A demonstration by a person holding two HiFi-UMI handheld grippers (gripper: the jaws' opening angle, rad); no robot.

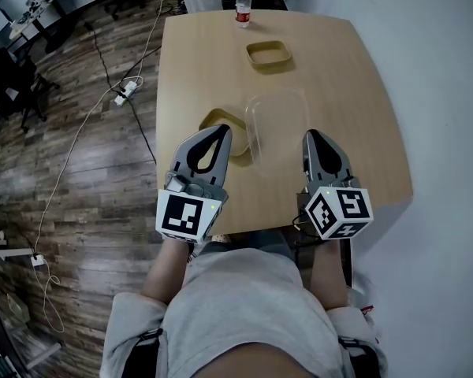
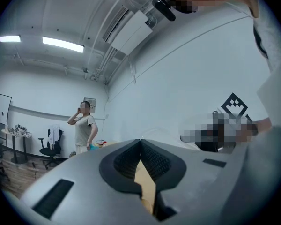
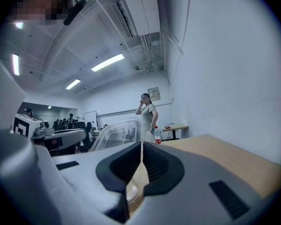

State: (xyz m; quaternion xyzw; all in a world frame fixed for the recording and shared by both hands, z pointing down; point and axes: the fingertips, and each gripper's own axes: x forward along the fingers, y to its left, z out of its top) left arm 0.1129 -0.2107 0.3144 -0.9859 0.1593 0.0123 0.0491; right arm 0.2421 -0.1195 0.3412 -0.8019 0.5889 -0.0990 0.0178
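**Left gripper** (image 1: 219,131): my fingers are pressed together and meet at the tips, with nothing between them. Only a tan surface shows through the slit behind the tips. The gripper sits at the near left of the table (image 1: 193,61). Its tip is over the near tray (image 1: 210,117); I cannot tell whether it touches.

**Right gripper** (image 1: 312,135): my fingers are closed on the near right edge of the container (image 1: 277,116). The right gripper view shows clear plastic in the slit between them. From there the container's wall rises just left of the line where the tips meet.

**Container**: clear plastic, rounded corners, at the middle of the table between my two grippers. Its left edge overlaps the near tray as seen from the head view. I cannot tell whether it rests flat or is tilted off the table.

**Near tray**: a low tan frame with an open middle, partly covered by my left gripper.

**Far tray** (image 1: 267,45): the same kind, lying further up the table and well apart from the container.

**Bottle** (image 1: 243,6): clear with a red cap and label, upright near the far edge, beyond the far tray.

**Table**: pale wood with rounded corners.

**Person** (image 3: 147,114): stands past the table's far end with one hand raised to the head.

**Floor** (image 1: 71,172): dark planks to the left, with a power strip (image 1: 126,93) and a white cable lying on them.
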